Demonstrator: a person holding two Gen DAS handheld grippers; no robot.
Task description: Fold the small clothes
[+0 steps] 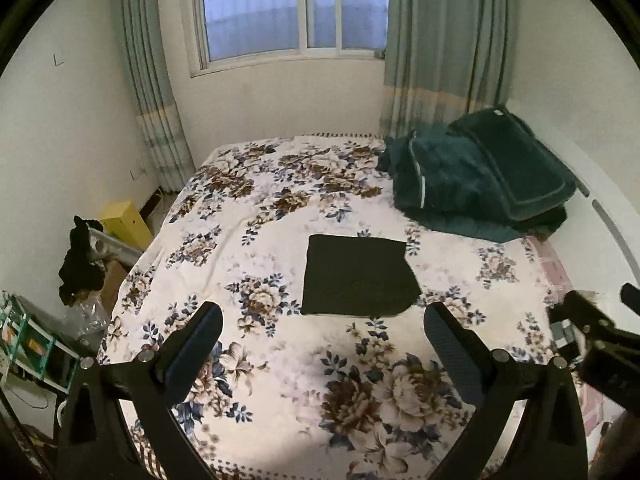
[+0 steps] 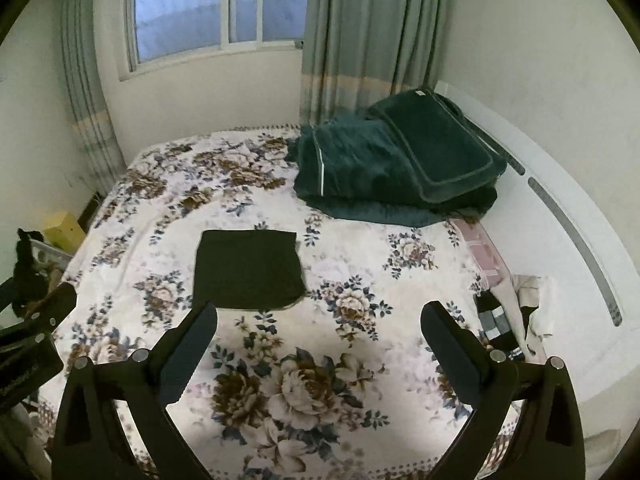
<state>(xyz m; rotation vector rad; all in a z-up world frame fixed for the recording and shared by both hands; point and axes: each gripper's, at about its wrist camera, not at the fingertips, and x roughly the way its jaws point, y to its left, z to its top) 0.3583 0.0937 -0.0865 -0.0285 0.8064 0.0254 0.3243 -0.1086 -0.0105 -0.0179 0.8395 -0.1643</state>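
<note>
- Left wrist view: I am holding my left gripper (image 1: 322, 320) wide apart and empty above the bed (image 1: 280, 392); the folded dark cloth (image 1: 358, 278) is lying flat just beyond its fingertips.
- Right wrist view: my right gripper (image 2: 318, 318) is gaping empty too, with the cloth (image 2: 248, 270) lying ahead on the left.

A home bedroom: a bed with a floral bedspread (image 1: 280, 240) fills mid-frame, curtained window (image 1: 296, 8) at top, folded green blanket (image 1: 480, 176) upper right.
</note>
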